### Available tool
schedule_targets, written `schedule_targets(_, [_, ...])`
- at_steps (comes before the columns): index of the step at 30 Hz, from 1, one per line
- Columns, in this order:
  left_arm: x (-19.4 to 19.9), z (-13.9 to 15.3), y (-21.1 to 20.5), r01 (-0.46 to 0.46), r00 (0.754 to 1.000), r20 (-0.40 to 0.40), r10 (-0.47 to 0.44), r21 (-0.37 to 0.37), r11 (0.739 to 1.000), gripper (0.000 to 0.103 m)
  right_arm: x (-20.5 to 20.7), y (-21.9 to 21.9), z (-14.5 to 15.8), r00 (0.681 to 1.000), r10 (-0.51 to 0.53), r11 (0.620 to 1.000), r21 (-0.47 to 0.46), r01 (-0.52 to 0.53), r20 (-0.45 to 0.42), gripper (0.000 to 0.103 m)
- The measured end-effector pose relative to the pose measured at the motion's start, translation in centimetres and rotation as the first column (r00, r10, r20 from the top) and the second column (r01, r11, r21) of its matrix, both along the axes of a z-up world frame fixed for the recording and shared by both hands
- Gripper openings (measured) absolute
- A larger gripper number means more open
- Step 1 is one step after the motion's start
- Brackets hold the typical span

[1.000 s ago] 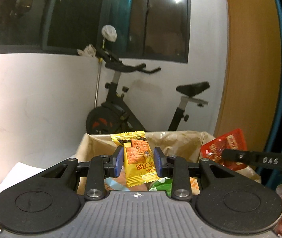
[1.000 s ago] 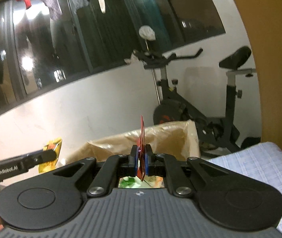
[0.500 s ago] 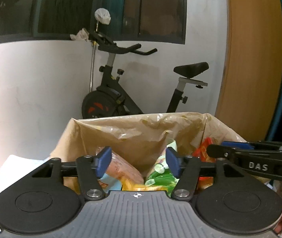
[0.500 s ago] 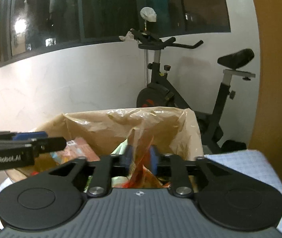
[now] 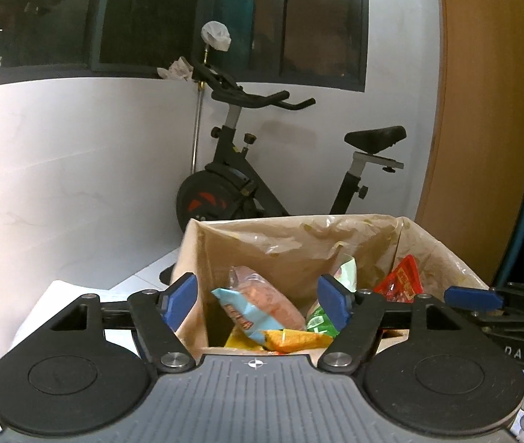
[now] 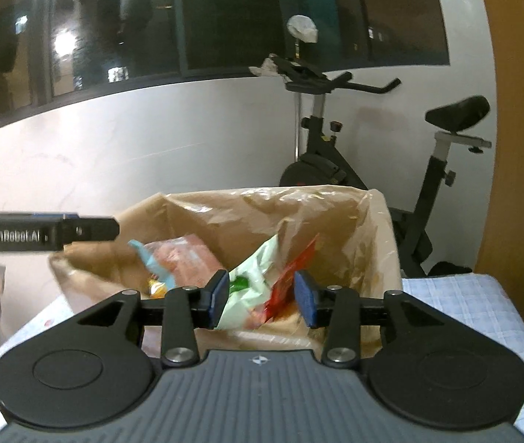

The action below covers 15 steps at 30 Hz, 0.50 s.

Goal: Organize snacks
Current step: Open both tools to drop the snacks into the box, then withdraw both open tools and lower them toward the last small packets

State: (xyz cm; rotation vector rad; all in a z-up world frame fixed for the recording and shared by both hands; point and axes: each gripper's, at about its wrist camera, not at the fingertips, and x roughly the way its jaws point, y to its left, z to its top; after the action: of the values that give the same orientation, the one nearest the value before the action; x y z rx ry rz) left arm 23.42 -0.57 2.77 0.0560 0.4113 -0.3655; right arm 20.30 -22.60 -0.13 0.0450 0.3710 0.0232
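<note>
A cardboard box lined with a clear bag holds several snack packets. Among them are a blue one, a pink one, a yellow-orange one, a green one and a red one. My left gripper hovers over the box's near edge, its jaws opening with nothing between them. My right gripper is over the box too, jaws opening. The red packet lies loose in the box beyond its pads, leaning beside a pale green packet.
An exercise bike stands against the white wall behind the box, under dark windows. A wooden panel rises at the right. A checked blue cloth lies right of the box, and white paper lies to its left.
The left gripper let go of the yellow packet and the right let go of the red one. Both packets now lie in the box. Both grippers have opened wider and come closer over the box.
</note>
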Motion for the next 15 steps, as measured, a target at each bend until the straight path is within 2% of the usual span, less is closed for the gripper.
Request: schedule_targets(15, [-4.5, -0.2, 3.0, -0.002, 1.0, 0.014, 0.002, 0.004, 1.0, 0.074, -4.5, 1.7, 0.0, 0.998, 0.031, 0.999, 0.008, -0.032, 0.063, 0.043])
